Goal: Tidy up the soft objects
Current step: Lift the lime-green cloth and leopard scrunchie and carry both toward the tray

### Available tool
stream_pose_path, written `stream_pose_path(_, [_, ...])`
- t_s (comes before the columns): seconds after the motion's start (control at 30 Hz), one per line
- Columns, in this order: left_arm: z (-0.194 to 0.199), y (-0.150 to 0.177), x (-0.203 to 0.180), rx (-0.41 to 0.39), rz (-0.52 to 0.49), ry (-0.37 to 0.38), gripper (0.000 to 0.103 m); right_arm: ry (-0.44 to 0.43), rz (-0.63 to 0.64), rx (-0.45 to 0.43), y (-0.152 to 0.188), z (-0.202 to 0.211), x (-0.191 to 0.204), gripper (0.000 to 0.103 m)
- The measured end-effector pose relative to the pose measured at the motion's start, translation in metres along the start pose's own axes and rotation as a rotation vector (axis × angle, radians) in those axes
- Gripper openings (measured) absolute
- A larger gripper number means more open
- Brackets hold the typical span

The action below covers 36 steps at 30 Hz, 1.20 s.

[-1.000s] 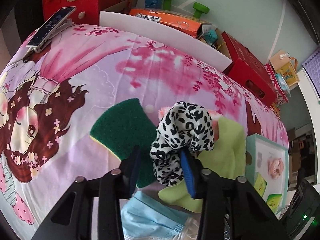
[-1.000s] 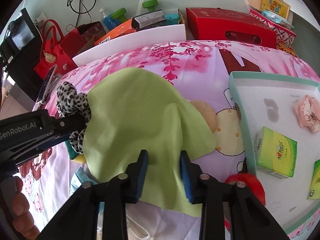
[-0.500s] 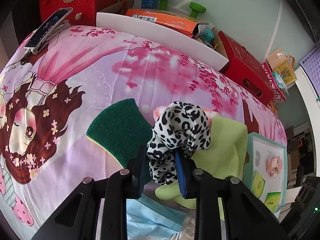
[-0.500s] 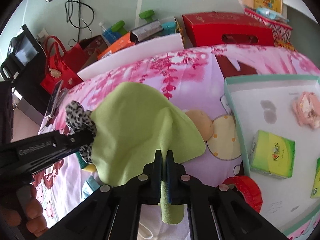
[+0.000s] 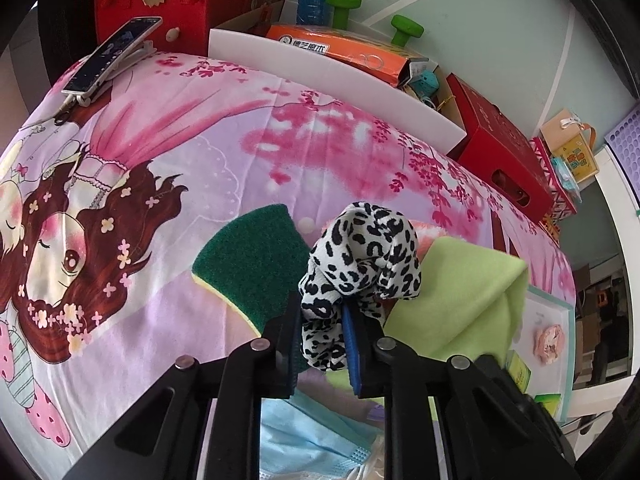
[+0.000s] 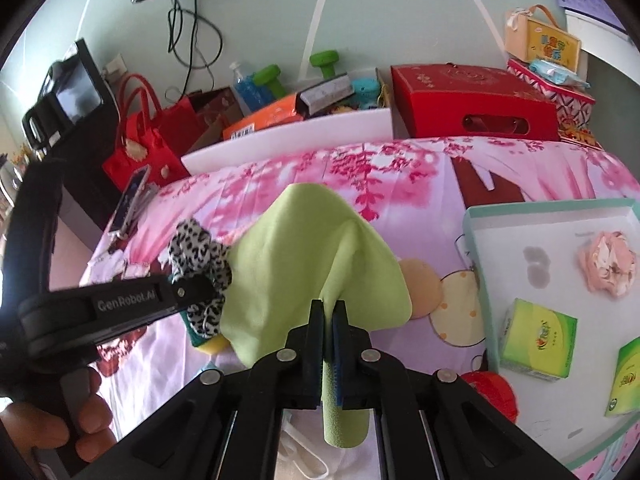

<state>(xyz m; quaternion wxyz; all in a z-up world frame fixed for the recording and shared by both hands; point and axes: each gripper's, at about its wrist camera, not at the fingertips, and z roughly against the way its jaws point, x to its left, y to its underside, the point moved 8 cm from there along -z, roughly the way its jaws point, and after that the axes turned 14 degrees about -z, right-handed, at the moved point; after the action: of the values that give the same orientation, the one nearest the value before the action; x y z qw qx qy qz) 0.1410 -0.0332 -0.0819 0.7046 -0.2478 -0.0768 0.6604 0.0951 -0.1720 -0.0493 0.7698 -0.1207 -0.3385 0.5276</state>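
My left gripper (image 5: 322, 322) is shut on a black-and-white leopard-print scrunchie (image 5: 362, 256), which bulges above its blue pads. A dark green sponge with a yellow underside (image 5: 250, 262) lies just left of it on the pink cartoon bedsheet. My right gripper (image 6: 329, 322) is shut on a fold of the lime-green cloth (image 6: 316, 264), lifting it into a peak; the cloth (image 5: 466, 300) also shows right of the scrunchie. The left gripper (image 6: 188, 292) with the scrunchie (image 6: 198, 248) shows at the left in the right wrist view.
A white tray with a teal rim (image 6: 476, 264) at the right holds a pink scrunchie (image 6: 608, 262) and green tissue packs (image 6: 538, 338). A blue face mask (image 5: 320, 444) lies near me. A red round object (image 6: 490, 394), a phone on a stand (image 5: 112, 54) and red boxes (image 6: 472, 102) ring the bed.
The left jaws closed onto the leopard scrunchie. The right jaws shut on the green cloth's near edge and rose, pulling it up into a peak.
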Motion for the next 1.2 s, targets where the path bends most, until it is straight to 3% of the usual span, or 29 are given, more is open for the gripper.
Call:
stream_pose_path(0.73, [0.069, -0.024, -0.005, -0.203, -0.008, 0.012, 0.016, -0.154, -0.117, -0.328, -0.056, 0.112, -0.019, 0.004])
stream_pose_path(0.93, [0.084, -0.030, -0.027, -0.250, -0.068, 0.025, 0.016, -0.093, -0.162, -0.389, -0.068, 0.127, -0.047, 0.004])
stream_pose_path(1.2, [0.076, -0.021, -0.101, -0.254, -0.247, 0.093, 0.016, 0.059, -0.293, -0.471, -0.079, 0.150, -0.125, 0.004])
